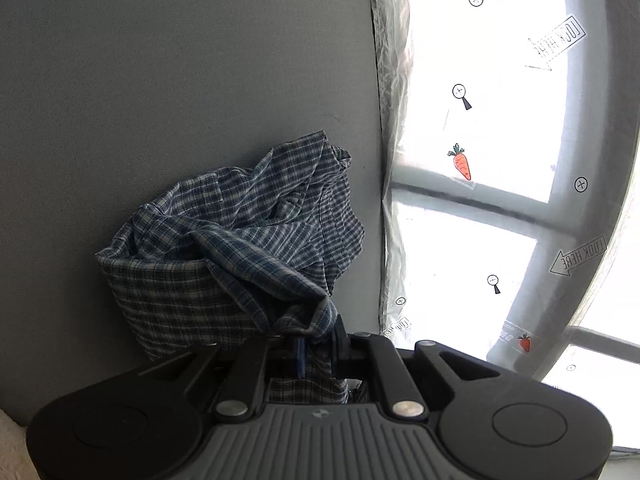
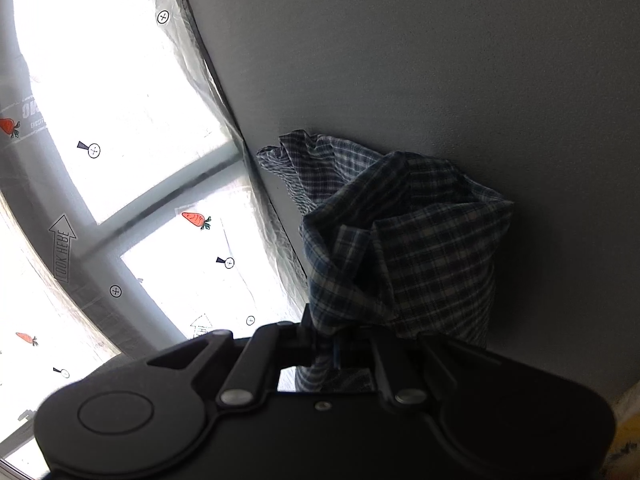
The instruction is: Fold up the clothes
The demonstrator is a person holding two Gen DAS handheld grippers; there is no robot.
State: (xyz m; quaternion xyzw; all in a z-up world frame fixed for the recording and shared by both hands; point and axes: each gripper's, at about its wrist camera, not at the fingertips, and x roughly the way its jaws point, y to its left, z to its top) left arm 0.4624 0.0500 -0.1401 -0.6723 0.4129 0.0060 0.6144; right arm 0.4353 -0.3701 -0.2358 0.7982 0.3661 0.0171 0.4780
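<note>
Black plastic left gripper is clamped on a bunched edge of the blue-and-white checked cotton shirt; the black right gripper pinches another part of it. The shirt hangs crumpled before the plain grey surface, no fold visible yet, so folding seems barely begun. The grey surface offers wide free room; its edge meets a printed clear plastic sheet.

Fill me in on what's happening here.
A person is working on a blue-and-white checked cotton shirt with two hand-held grippers. The left gripper and the right gripper are each shut on a bunched bit of the fabric. The shirt hangs crumpled in front of a grey wall, not yet folded.
</note>
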